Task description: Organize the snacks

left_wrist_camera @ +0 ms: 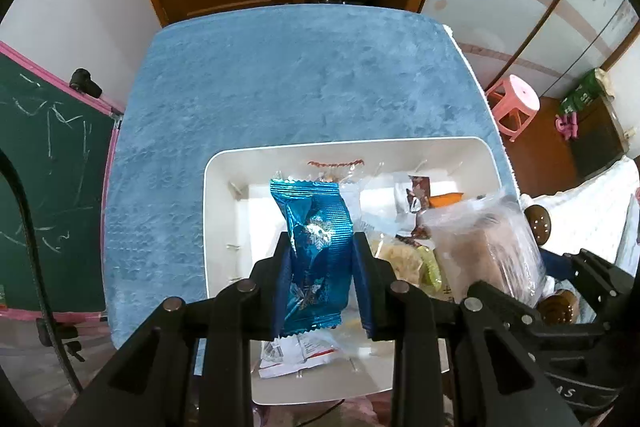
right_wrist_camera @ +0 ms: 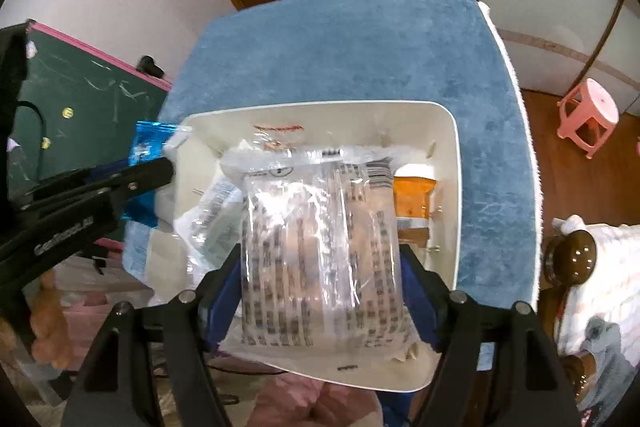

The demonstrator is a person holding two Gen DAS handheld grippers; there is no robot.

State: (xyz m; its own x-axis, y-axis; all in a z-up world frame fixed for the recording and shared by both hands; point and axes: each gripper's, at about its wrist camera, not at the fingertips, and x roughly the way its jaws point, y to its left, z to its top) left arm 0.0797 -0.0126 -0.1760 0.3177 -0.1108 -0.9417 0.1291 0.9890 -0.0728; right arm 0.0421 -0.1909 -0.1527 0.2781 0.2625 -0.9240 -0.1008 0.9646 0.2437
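Both tools were loaded over the white bin [left_wrist_camera: 216,227]. The left gripper [left_wrist_camera: 322,247] had its jaws pinched on a blue foil packet [left_wrist_camera: 316,251], held upright above the bin's left half. The right gripper [right_wrist_camera: 322,267] was clamped on a clear bag of brown biscuits [right_wrist_camera: 320,259], and that bag filled the middle of the bin's opening. Loose wrapped snacks [left_wrist_camera: 416,255] lay crowded underneath. Beyond the bin's far rim, the blue cloth [left_wrist_camera: 304,79] ran wide and bare to the table's back edge. A pink stool [left_wrist_camera: 516,107] stood off right.
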